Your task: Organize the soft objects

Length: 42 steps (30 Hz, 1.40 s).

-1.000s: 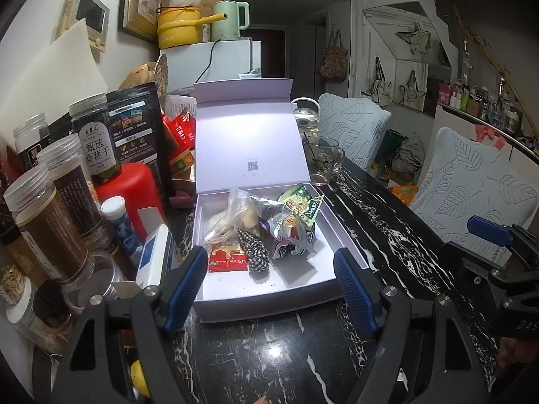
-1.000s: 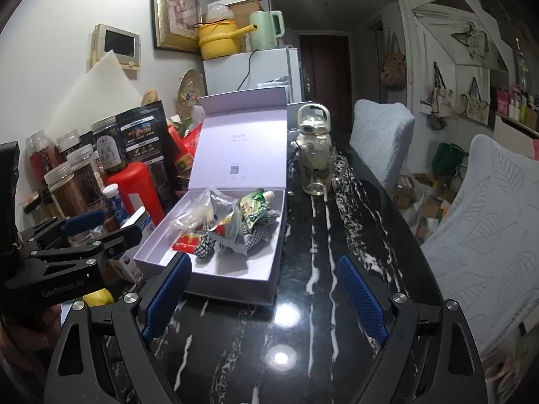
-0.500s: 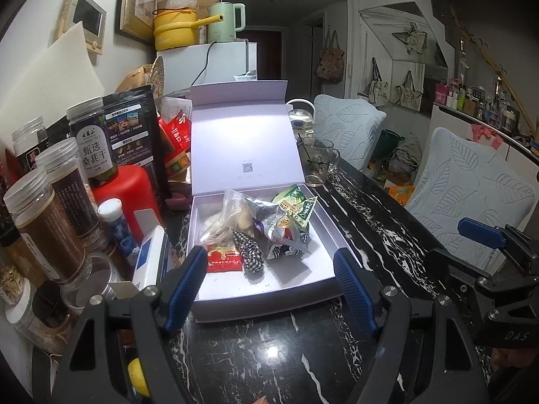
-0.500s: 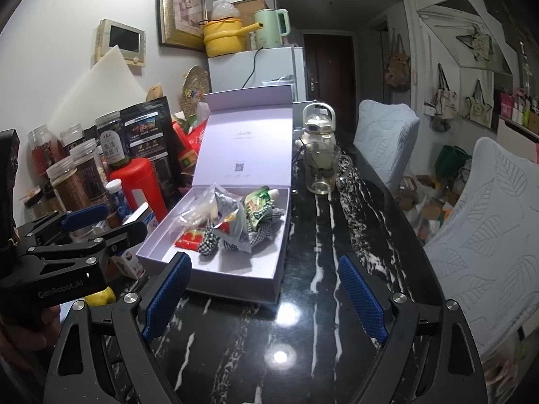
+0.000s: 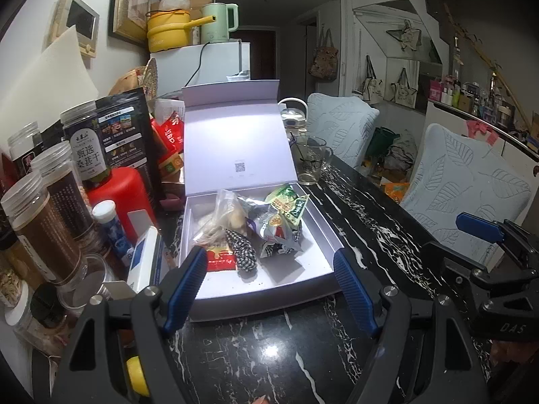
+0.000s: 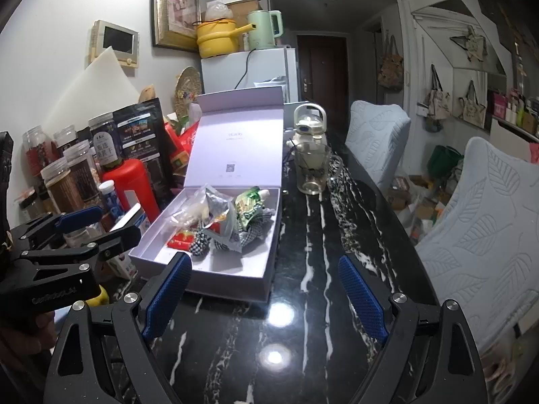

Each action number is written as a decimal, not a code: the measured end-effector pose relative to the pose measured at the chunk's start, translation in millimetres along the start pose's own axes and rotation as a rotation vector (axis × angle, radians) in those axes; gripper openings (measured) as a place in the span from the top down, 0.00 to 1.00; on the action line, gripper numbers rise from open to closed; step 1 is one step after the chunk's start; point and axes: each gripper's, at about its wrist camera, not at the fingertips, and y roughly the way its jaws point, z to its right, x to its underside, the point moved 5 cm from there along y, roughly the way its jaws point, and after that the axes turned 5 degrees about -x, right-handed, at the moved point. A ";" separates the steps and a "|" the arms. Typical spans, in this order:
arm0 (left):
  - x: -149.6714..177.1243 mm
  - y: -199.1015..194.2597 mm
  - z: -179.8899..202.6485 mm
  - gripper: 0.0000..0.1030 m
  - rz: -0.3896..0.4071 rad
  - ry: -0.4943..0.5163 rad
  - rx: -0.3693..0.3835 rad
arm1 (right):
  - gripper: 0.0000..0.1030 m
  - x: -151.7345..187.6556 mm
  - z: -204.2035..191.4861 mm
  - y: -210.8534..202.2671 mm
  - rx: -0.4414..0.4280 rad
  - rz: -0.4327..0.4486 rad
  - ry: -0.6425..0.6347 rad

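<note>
Soft packets [image 5: 256, 232] are gathered in an open box [image 5: 323, 232], faced from the near side by left gripper [image 5: 269, 282] and right gripper [image 6: 264, 289], both held wide and empty.

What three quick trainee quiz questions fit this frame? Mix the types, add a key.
1. True or false: the white box has its lid closed.
2. Which item lies nearest the box's front left corner? A) red sachet B) green pouch C) glass mug
3. Fill in: both the left gripper and the right gripper are ____ and hold nothing.

Key: 1 false; 2 A; 3 open.
</note>
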 end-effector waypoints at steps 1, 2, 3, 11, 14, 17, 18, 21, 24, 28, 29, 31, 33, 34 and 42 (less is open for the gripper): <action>0.2 -0.1 0.8 0.25 0.000 0.002 0.001 | 0.13 0.1 0.3 0.0 0.000 -0.001 0.000; 0.4 -0.6 1.5 0.25 -0.001 0.004 0.002 | 0.13 0.2 0.0 0.3 0.001 -0.002 0.000; 0.6 -0.8 2.3 0.25 -0.001 0.005 0.003 | 0.13 0.0 -0.1 0.4 0.002 -0.002 0.001; 2.1 -2.5 8.6 0.25 -0.002 0.018 0.015 | 0.13 0.7 1.6 0.8 0.013 -0.008 0.001; 2.5 -4.0 11.6 0.25 0.000 0.023 0.021 | 0.13 1.2 1.7 0.1 0.018 -0.007 -0.001; 3.3 -5.1 14.3 0.25 0.001 0.026 0.028 | 0.13 1.4 1.8 -0.9 0.022 -0.006 -0.001; 3.4 -5.4 15.5 0.25 0.001 0.029 0.029 | 0.13 1.6 2.3 -1.2 0.024 -0.006 -0.001; 3.7 -6.6 17.1 0.25 0.002 0.033 0.033 | 0.13 1.8 2.9 -0.7 0.030 -0.009 0.000; 3.9 -7.7 18.1 0.25 0.001 0.033 0.038 | 0.13 2.0 4.2 -1.0 0.034 -0.009 0.001; 4.0 -8.1 19.7 0.25 -0.001 0.031 0.044 | 0.13 3.3 4.3 -1.4 0.037 -0.013 -0.001; 4.1 -8.2 20.2 0.25 -0.001 0.034 0.045 | 0.13 3.8 4.5 -1.2 0.039 -0.016 -0.002; 4.2 -8.7 21.2 0.25 0.000 0.037 0.044 | 0.13 4.6 4.7 -1.3 0.042 -0.018 -0.003; 4.3 -8.8 21.9 0.25 -0.001 0.037 0.047 | 0.13 4.9 5.2 -1.4 0.044 -0.019 -0.003; 4.1 -8.1 22.0 0.25 -0.002 0.038 0.049 | 0.13 5.2 5.8 -1.6 0.045 -0.019 -0.002; 5.3 -5.8 23.2 0.25 -0.013 0.040 0.054 | 0.13 6.8 9.3 -1.6 0.054 -0.023 0.004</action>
